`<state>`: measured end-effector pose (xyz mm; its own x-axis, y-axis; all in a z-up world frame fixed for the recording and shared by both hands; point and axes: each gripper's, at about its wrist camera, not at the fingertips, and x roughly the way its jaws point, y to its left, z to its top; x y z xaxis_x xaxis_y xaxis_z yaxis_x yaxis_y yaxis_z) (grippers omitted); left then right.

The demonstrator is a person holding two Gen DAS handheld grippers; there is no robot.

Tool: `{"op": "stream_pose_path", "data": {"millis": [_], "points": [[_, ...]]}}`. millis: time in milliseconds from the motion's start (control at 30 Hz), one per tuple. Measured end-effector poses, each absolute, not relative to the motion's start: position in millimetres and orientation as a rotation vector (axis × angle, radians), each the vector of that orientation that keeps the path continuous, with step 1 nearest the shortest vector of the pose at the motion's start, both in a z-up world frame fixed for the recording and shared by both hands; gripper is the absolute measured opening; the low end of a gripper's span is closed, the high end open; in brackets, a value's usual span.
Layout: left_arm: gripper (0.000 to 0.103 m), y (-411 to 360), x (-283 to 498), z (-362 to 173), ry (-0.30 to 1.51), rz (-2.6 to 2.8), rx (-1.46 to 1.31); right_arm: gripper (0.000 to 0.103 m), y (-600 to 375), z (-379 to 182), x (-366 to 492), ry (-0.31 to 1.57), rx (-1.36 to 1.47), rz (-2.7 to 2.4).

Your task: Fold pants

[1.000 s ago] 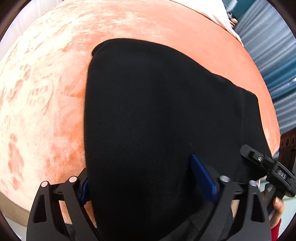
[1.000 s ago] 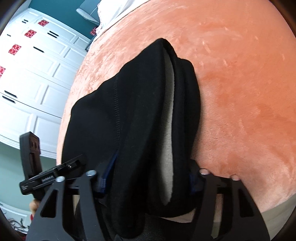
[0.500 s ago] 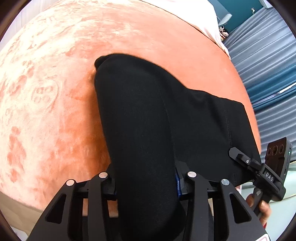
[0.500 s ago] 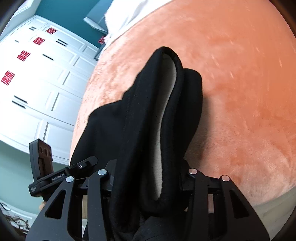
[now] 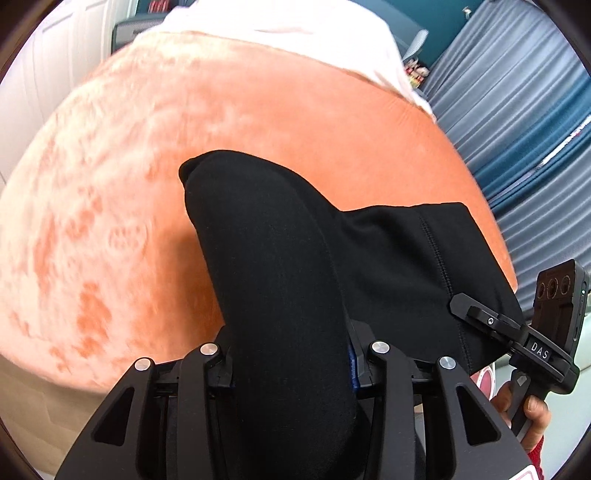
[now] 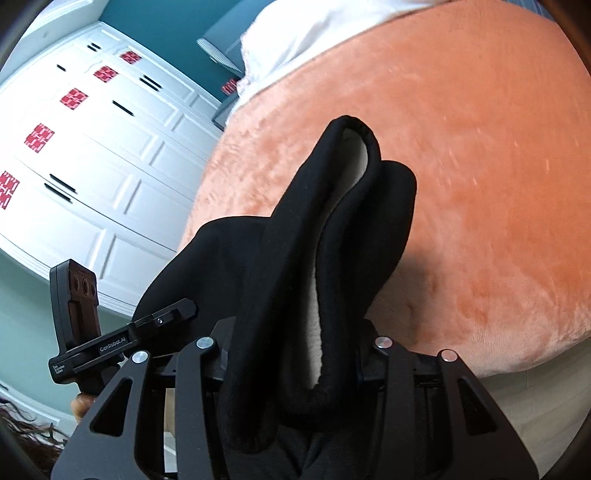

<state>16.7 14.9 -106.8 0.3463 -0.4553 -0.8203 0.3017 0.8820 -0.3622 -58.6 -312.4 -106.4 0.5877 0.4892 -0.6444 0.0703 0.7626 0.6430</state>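
We hold the left gripper [image 5: 290, 363] low and pointed forward over the bed, its two black fingers closed in on a thick roll of the black pants [image 5: 280, 280] that bulges up between them. The right gripper [image 6: 295, 363] sits at much the same angle beside it, clamped on the other gathered end, where a folded edge shows a pale fleecy lining [image 6: 317, 332] inside the black fabric. In the left wrist view, the other tool appears at the right edge with fingertips of the right hand [image 5: 532, 411] wrapped around its handle; in the right wrist view, the left tool shows at the lower left in the same way. The pants hang between the two grippers, bunched and partly lifted, with their far part draped down onto the orange plush blanket [image 5: 129, 206] that covers the bed; a stitched seam [image 5: 441, 266] runs along the flatter panel between the tools. Beyond the blanket lies a white sheet [image 6: 295, 33] at the bed's far end. A white panelled wardrobe [image 6: 103, 177] with red square stickers stands on one side, blue-grey pleated curtains [image 5: 535, 122] hang on the other, and a teal wall [image 6: 166, 26] shows behind.
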Motion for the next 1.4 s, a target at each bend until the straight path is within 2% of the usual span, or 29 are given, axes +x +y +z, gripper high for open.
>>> {"op": "stream_pose_path", "data": {"millis": [167, 333, 533, 733, 967, 1133, 1333, 1400], "points": [[0.036, 5.6, 34.4, -61.4, 1.01, -0.525, -0.158, 0.041, -315.4, -65.9, -41.3, 0.828, 0.654, 0.295], [0.037, -3.6, 75.6, -20.6, 0.888, -0.547, -0.143, 0.041, -325.4, -31.5, 17.5, 0.72, 0.633, 0.329], [0.037, -26.4, 173.0, 9.9, 0.77, -0.542, -0.14, 0.041, -343.5, -14.3, 108.0, 0.635, 0.652, 0.347], [0.037, -56.4, 277.2, 9.0, 0.708, -0.544, -0.159, 0.041, -364.8, -22.8, 216.6, 0.584, 0.644, 0.335], [0.037, -82.3, 378.0, -45.0, 0.714, -0.537, -0.192, 0.042, -388.2, -73.1, 322.2, 0.594, 0.613, 0.3], [0.037, -92.4, 433.6, -112.0, 0.768, -0.516, -0.19, 0.042, -397.3, -141.4, 377.4, 0.663, 0.604, 0.267], [0.037, -101.9, 459.8, -193.6, 0.867, -0.486, -0.121, 0.042, -393.6, -223.4, 404.6, 0.782, 0.58, 0.239], [0.04, -95.0, 464.1, -218.0, 0.873, -0.463, -0.113, 0.046, -397.4, -247.7, 400.4, 0.789, 0.59, 0.235]]}}
